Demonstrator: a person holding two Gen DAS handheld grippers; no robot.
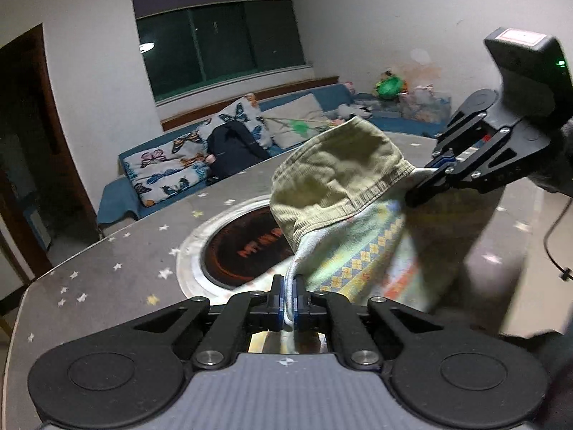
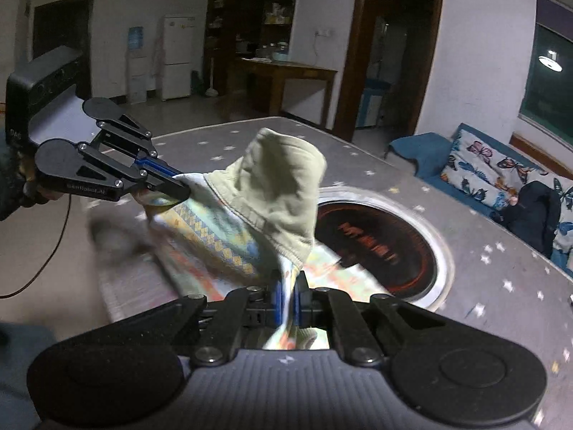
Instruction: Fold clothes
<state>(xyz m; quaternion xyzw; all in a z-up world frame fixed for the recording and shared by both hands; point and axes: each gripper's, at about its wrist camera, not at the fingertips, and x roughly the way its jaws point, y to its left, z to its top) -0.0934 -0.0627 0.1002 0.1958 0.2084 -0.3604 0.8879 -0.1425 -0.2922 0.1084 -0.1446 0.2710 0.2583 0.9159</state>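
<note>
The table [image 1: 118,254] has a grey top dotted with small white and yellow stars. Set into its middle is a round dark burner [image 1: 247,247] with a pale metal rim and orange lettering. The patterned garment's [image 2: 215,243] lower end blurs just over the tabletop, partly covering the burner's near edge.

Bare table [image 1: 107,268] left of the round burner [image 1: 236,251]; raised garment [image 1: 336,179] blocks the middle
</note>
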